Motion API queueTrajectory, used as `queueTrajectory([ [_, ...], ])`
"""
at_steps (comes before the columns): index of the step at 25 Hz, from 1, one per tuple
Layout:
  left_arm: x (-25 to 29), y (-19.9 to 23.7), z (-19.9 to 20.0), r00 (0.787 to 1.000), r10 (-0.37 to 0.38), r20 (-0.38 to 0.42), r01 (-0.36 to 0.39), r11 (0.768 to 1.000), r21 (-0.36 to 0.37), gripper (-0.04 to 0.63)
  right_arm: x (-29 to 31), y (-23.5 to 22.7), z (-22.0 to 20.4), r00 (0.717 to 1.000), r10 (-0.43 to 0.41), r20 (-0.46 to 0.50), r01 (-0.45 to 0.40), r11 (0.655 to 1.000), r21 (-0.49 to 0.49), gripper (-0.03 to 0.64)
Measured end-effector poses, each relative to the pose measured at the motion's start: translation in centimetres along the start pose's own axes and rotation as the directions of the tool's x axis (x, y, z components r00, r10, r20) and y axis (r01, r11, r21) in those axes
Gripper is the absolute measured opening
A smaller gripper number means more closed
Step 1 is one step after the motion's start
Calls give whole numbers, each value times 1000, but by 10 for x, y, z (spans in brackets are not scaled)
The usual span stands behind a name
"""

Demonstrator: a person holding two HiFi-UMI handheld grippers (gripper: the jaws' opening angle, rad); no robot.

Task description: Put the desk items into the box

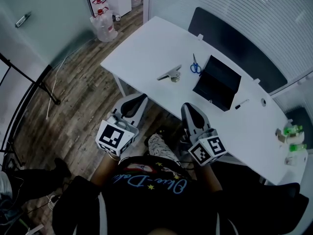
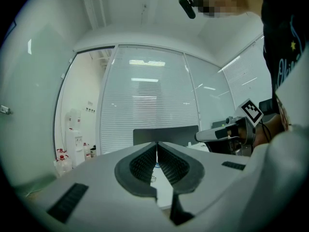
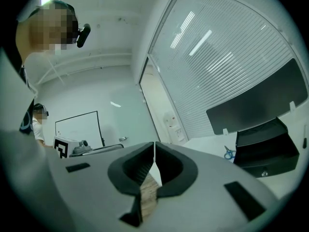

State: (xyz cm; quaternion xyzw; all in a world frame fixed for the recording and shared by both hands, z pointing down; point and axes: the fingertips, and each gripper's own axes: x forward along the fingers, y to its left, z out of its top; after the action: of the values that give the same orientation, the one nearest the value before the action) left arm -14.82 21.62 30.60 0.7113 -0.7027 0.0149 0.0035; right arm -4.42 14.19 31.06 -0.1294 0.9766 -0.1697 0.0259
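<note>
Box (image 1: 222,80), black with its lid raised, sits on the white bench (image 1: 146,48) well ahead of both pairs of fingers, nearer the right pair.

In the head view, blue-handled scissors (image 1: 195,66) lie just beside the box on its left. A silver tool (image 1: 170,74) lies further left, ahead of the gap between the two grippers, and a marker (image 1: 241,104) lies just right of the box. The left gripper (image 1: 141,97) and right gripper (image 1: 187,106) are held side by side short of the bench's near edge, over the wood floor (image 1: 83,102). Their fingers point towards the bench and touch nothing.

In the left gripper view, the fingers (image 2: 142,163) meet along their length with nothing between them. A strip of bench shows past their tips, with a dark panel (image 2: 166,133) beyond it. The right gripper (image 2: 199,137) shows to their right, and water bottles (image 2: 62,162) stand far to their left.

In the right gripper view, the fingers (image 3: 169,166) are closed tip to tip and empty; floor shows through the gap lower down. The box (image 3: 265,151) stands ahead and to their right, with the scissors (image 3: 229,152) just on its near-left side. The left gripper (image 3: 116,147) is level with them on the left.
</note>
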Motion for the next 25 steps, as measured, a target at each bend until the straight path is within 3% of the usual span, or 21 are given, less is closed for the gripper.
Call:
queueTrajectory([
  [12,40,18,-7,999,-39,-16,40,999,19,8,34,-38,-8,999,-46,-29,47,999,23,11],
  [25,82,47,-16,997,-64,-38,66,997,45,8,74,-69,-14,998,-42,-48,46,996,73,11],
])
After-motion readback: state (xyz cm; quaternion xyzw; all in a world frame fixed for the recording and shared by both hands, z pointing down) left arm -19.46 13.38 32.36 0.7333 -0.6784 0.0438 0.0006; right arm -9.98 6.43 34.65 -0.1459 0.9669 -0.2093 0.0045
